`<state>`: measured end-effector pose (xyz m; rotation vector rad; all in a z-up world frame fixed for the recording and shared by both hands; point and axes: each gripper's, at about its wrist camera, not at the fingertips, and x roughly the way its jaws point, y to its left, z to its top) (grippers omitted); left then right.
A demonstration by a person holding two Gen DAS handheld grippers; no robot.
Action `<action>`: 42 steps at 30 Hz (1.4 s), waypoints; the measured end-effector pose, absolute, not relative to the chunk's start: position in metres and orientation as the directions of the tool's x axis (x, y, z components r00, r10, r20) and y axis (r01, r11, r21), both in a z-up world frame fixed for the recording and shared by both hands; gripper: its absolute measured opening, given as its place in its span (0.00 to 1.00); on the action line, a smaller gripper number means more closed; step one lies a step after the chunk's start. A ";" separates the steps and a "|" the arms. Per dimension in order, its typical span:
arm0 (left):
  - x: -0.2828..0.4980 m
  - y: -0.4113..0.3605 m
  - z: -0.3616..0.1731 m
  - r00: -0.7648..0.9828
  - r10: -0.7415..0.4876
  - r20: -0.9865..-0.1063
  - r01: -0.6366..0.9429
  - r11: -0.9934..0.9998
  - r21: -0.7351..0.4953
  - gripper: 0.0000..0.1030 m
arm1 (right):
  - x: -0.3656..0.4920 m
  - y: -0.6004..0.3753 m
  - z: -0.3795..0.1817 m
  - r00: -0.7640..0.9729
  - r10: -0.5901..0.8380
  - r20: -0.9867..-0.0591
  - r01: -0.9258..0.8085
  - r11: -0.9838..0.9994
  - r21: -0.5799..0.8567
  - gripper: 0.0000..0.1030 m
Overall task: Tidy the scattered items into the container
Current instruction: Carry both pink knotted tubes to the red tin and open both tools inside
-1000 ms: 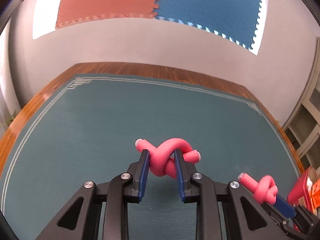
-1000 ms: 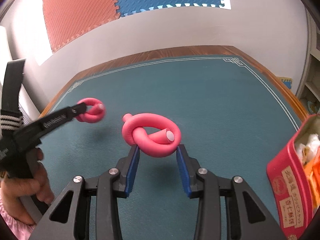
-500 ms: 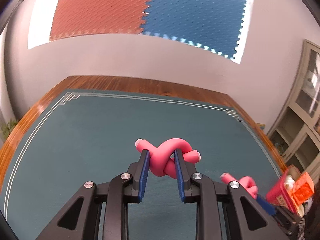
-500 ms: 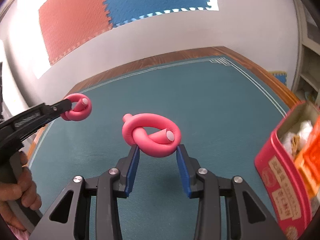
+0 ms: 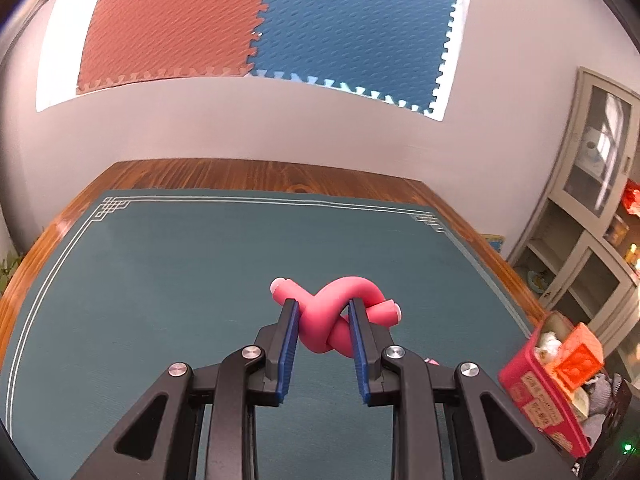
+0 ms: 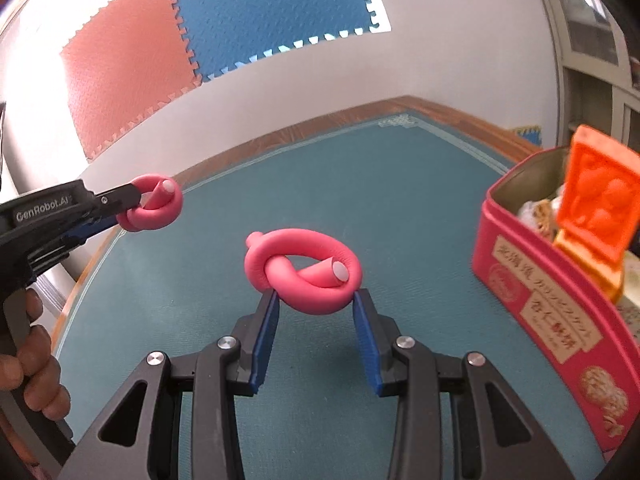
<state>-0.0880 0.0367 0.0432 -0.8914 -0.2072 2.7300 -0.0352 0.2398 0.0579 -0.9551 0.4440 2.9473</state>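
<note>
A: Pink foam, knotted, sits clamped between the blue pads of the left tongs [image 5: 323, 307]; that first pink knot [image 5: 334, 314] is off the mat

B: And the other pair?

A: Right tongs [image 6: 315, 296] are pinched on a second pink knot [image 6: 304, 276], a looser loop with one white-capped end showing. It is also lifted clear of the mat

B: Where is each, going by the red tin?

A: In the right view the red tin [image 6: 552, 300] stands just to the right of the second knot, near but apart. The first knot, seen from that same view [image 6: 154, 209], hangs well apart from the tin, out at the far left, nipped by the black tips of the left tongs

B: Who holds those?

A: A hand [image 6: 34, 368] wraps the grip at the left edge, finger on the trigger

B: Is the tin open?

A: Yes, open on top. An orange block [image 6: 600, 196] sticks up out of it, with pale bits behind that I cannot make out

B: What is under it all?

A: The tin stands on a teal mat [image 6: 400, 208] with a white line border, laid on a wooden table [image 5: 256, 174]. Past the tin, a grey wall carries a red foam tile [image 5: 172, 20] and a blue foam tile [image 5: 352, 24] side by side. Right of the tin, in the left view, a pale cabinet [image 5: 592, 184] stands against the wall
</note>
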 end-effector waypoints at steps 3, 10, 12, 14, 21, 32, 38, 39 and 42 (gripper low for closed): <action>-0.076 0.047 0.052 -0.777 0.326 -0.539 -0.247 -0.945 -0.215 0.25 | -0.022 0.245 0.069 -0.846 -0.026 -0.532 -0.120 -0.964 0.238 0.40; -0.051 0.090 0.061 -0.742 0.421 -0.522 -0.382 -0.905 -0.187 0.25 | 0.037 0.299 0.088 -0.885 0.095 -0.456 -0.246 -0.927 0.283 0.40; -0.044 0.103 0.062 -0.724 0.449 -0.524 -0.416 -0.890 -0.187 0.25 | 0.054 0.317 0.095 -0.883 0.147 -0.445 -0.286 -0.922 0.263 0.40; -0.036 0.117 0.063 -0.705 0.478 -0.524 -0.453 -0.872 -0.186 0.25 | 0.070 0.338 0.101 -0.877 0.189 -0.441 -0.326 -0.909 0.258 0.41; -0.007 0.171 0.073 -0.603 0.599 -0.527 -0.584 -0.782 -0.220 0.25 | 0.098 0.392 0.108 -0.840 0.219 -0.497 -0.380 -0.890 0.251 0.41; 0.027 0.257 0.069 -0.470 0.687 -0.555 -0.705 -0.670 -0.231 0.25 | 0.107 0.430 0.101 -0.815 0.280 -0.508 -0.462 -0.843 0.277 0.41; 0.040 0.275 0.062 -0.429 0.699 -0.573 -0.739 -0.636 -0.222 0.25 | 0.111 0.441 0.095 -0.809 0.297 -0.508 -0.486 -0.823 0.293 0.41; 0.041 0.276 0.061 -0.422 0.701 -0.575 -0.744 -0.630 -0.222 0.25 | 0.113 0.443 0.094 -0.806 0.303 -0.508 -0.495 -0.816 0.299 0.41; 0.046 0.283 0.058 -0.392 0.716 -0.578 -0.765 -0.602 -0.227 0.25 | 0.119 0.450 0.089 -0.801 0.315 -0.510 -0.518 -0.792 0.323 0.41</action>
